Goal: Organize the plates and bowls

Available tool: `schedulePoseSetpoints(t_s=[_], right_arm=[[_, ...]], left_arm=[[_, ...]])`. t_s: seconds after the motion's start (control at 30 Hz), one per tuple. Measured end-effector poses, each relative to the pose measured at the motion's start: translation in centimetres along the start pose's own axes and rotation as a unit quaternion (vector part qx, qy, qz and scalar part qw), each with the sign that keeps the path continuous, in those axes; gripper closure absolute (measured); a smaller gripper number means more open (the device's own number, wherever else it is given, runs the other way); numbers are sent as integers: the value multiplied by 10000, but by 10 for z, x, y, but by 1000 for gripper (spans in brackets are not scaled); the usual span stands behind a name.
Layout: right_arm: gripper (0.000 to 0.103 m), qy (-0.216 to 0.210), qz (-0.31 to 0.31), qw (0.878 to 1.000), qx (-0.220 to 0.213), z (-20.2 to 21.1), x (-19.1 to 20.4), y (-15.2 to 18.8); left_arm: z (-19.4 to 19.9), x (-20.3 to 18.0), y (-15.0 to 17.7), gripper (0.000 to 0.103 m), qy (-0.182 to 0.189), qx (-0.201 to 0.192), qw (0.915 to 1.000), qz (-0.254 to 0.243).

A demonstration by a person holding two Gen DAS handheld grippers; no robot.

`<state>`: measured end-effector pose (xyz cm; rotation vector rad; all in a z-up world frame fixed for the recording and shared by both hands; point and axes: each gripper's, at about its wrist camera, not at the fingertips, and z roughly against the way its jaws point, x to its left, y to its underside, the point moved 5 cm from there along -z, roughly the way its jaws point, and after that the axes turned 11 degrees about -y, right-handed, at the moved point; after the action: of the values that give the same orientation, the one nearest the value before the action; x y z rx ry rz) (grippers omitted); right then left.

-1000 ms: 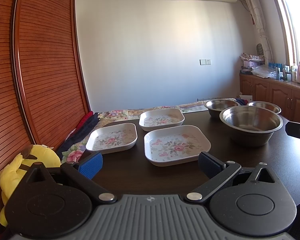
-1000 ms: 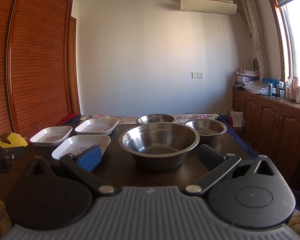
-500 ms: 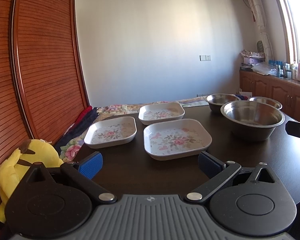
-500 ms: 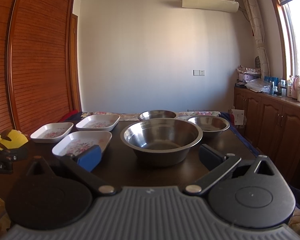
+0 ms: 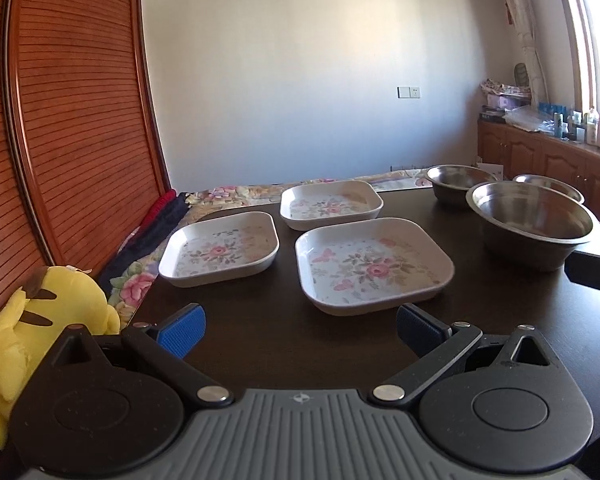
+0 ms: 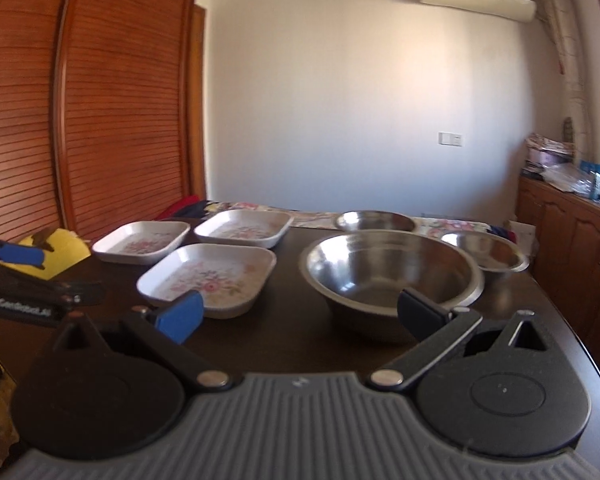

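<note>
On a dark wooden desk (image 5: pixel 260 332), three white floral square plates (image 5: pixel 374 266) and three steel bowls (image 6: pixel 392 276) sit unstacked as wide-open, empty left tongs (image 5: pixel 300 326) and right tongs (image 6: pixel 300 312) approach, the first pickup seemingly next.

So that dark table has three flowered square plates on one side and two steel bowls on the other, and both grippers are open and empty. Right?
Not quite: there are three steel bowls, as the right wrist view shows. The rest holds.
</note>
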<state>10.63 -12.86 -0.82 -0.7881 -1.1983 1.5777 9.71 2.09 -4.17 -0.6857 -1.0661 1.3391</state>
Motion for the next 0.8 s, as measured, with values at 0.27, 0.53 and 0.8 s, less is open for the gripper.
schedulePoseSetpoints(t_s=[0.27, 0.53, 0.8], right_arm=[[14, -457, 199, 9985, 244, -33, 19, -11], [20, -596, 289, 9966, 494, -61, 31, -11], [32, -582, 283, 9950, 765, -81, 42, -4]], left_arm=[[-32, 7, -11, 0, 92, 141, 9999, 6], [-64, 14, -17, 5, 208, 317, 9993, 38], [-89, 13, -21, 18, 492, 402, 9980, 30]])
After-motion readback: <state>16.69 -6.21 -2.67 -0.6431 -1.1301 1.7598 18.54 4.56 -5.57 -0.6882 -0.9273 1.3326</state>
